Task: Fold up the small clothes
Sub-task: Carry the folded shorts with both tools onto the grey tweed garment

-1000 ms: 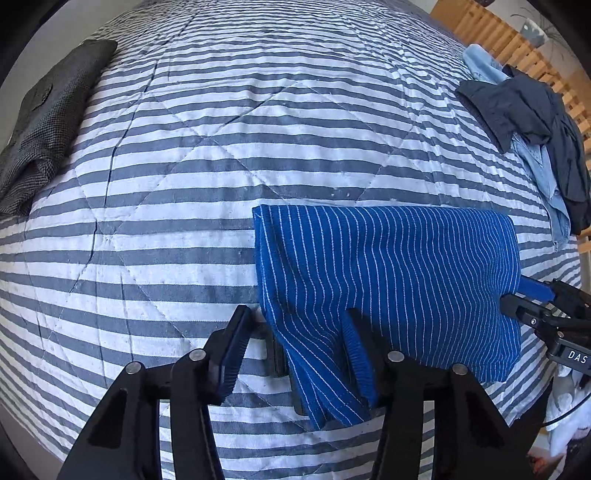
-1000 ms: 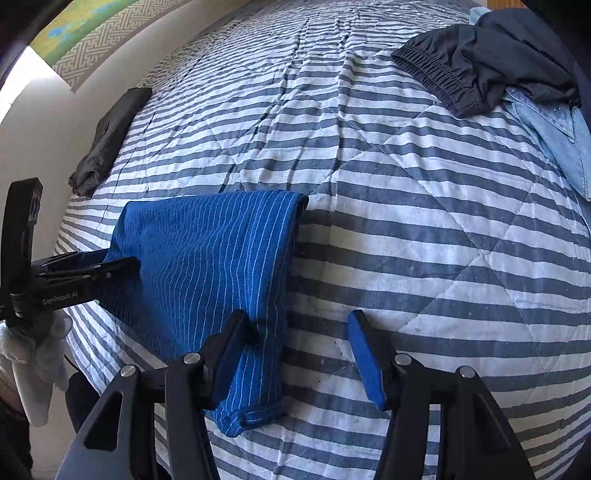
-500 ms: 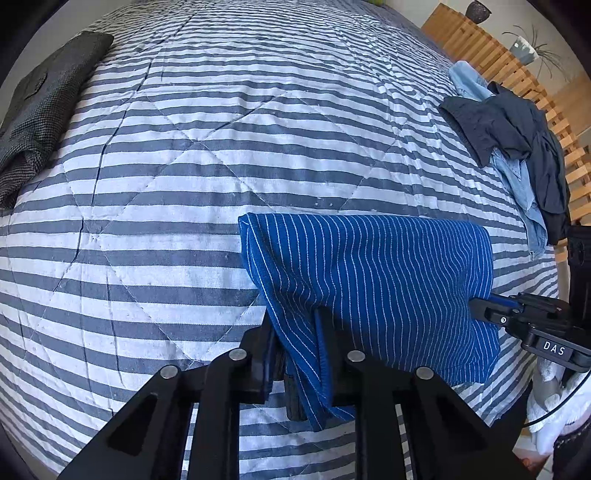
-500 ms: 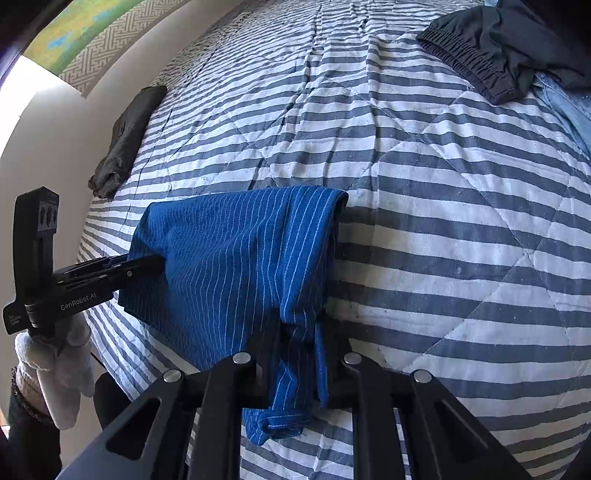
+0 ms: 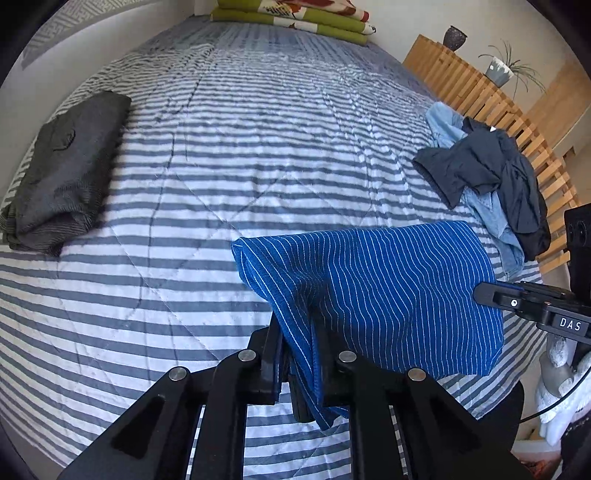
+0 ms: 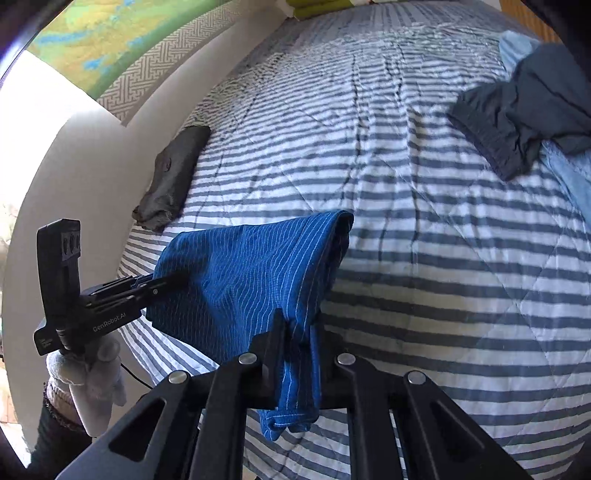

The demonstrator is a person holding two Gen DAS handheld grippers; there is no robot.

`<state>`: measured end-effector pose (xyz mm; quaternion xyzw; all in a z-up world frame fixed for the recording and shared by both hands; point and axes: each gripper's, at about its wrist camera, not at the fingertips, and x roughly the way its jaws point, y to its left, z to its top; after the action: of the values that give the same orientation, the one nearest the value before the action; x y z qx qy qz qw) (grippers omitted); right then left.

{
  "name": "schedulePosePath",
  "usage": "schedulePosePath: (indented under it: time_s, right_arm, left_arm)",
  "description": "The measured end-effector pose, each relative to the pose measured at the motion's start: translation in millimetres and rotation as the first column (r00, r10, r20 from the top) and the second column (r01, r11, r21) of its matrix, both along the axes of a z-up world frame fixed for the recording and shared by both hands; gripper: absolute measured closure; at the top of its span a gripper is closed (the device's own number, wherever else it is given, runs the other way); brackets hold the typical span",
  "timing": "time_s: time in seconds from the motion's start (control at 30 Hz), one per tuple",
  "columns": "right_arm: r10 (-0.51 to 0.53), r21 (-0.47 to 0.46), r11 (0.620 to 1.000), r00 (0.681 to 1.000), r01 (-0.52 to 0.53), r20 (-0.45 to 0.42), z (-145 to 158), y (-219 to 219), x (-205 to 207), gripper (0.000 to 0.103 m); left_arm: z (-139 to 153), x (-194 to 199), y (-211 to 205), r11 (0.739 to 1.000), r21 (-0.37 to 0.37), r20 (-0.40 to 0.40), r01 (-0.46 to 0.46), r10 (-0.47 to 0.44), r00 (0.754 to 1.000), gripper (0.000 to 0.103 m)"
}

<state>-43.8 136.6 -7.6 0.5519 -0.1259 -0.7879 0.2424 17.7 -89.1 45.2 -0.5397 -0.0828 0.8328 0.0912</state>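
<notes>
The left gripper [image 5: 297,343] is clamped on the near left edge of a blue striped cloth [image 5: 376,288], its two fingers pressed together with the fabric bunched between them and a tail of it hanging below. The right gripper [image 6: 299,343] is clamped the same way on the cloth's [image 6: 255,269] near right edge. In the left wrist view the right gripper [image 5: 484,293] shows at about 3 o'clock, its tip against the cloth's right side. In the right wrist view the left gripper [image 6: 166,282] shows at about 9 o'clock, held by a gloved hand [image 6: 88,380].

The cloth is folded and hangs between the two grippers, its far fold raised over the near edge of a bed with a grey and white striped quilt [image 5: 258,147]; whether it touches the quilt cannot be told. A folded dark grey garment [image 5: 62,173] lies on the quilt at about 10 o'clock of the cloth, well apart from it. At about 2 o'clock a crumpled dark garment [image 5: 491,170] lies on top of a light blue one [image 5: 487,210], near the bed's right side, beside a slatted wooden rail [image 5: 480,92]. Green pillows [image 5: 295,18] sit at the far end.
</notes>
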Motion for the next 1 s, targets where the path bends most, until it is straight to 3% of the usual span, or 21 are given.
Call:
schedulePosePath:
  time_s: [0.27, 0.53, 0.8, 1.0]
  right_arm:
    - [0.093, -0.003, 0.996, 0.988, -0.094, -0.121, 50.5, -87.1, -50.3, 0.093]
    - [0.184, -0.009, 0.982, 0.959, -0.19, -0.214, 66.1, -216.6, -119.2, 0.093]
    - [0.227, -0.015, 0.971, 0.94, -0.239, -0.254, 41.1, -323.1, -171.4, 0.093]
    - [0.211, -0.03, 0.974, 0.95, -0.223, -0.231, 7.2, -359.7, -199.0, 0.093]
  left_arm:
    - [55.8, -14.0, -95.6, 0.992, -0.009, -0.098, -0.128, 0.126, 0.987, 0.091]
    - [81.3, -54.0, -234.2, 0.958, -0.054, -0.165, -0.281, 0.269, 0.949, 0.091]
    - [64.9, -97.5, -348.7, 0.919, -0.072, -0.185, -0.387, 0.369, 0.911, 0.091]
    - [32.5, -128.5, -398.0, 0.909, -0.071, -0.168, -0.41, 0.394, 0.903, 0.091]
